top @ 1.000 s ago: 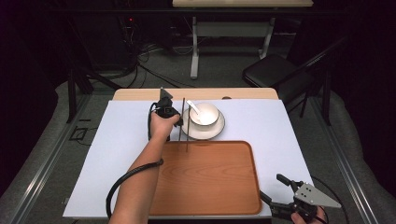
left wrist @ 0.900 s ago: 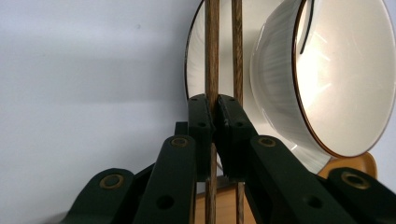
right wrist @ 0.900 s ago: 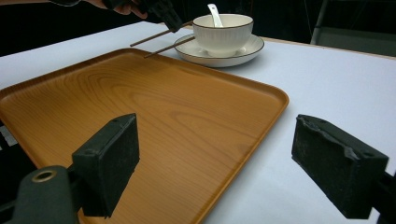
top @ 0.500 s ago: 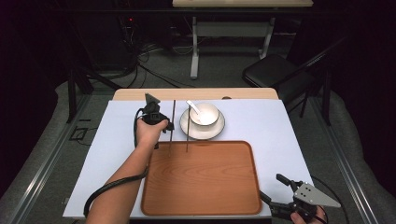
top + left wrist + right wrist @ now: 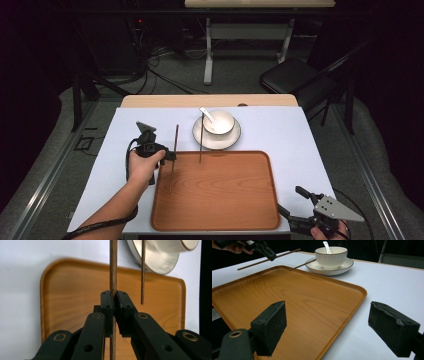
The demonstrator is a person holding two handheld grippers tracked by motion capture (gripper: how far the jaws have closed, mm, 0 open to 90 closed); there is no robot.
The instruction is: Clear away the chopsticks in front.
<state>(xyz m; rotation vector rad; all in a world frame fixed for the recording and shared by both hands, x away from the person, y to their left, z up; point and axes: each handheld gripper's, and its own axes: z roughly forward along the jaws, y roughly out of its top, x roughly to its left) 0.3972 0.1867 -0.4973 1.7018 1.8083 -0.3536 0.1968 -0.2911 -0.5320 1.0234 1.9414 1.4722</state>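
My left gripper (image 5: 171, 155) hovers at the left edge of the wooden tray (image 5: 220, 200), shut on a dark wooden chopstick (image 5: 175, 145) gripped near its middle. In the left gripper view the pads (image 5: 108, 302) pinch that chopstick (image 5: 113, 275) above the tray (image 5: 70, 290). A second chopstick (image 5: 201, 137) leans from the saucer (image 5: 231, 142) onto the tray. A white bowl (image 5: 220, 122) with a white spoon (image 5: 206, 112) stands on the saucer. My right gripper (image 5: 292, 205) rests open and holding nothing at the tray's near right corner; its pads (image 5: 270, 326) stand wide apart.
A white cloth (image 5: 300, 145) covers the table, with bare room to the left and right of the tray. Beyond the far edge are a black chair (image 5: 295, 75), table legs and cables on the floor.
My left gripper has carried its chopstick left and toward the near side, from beside the bowl to the tray's left edge. The other chopstick stays leaning on the saucer. The right gripper has kept still.
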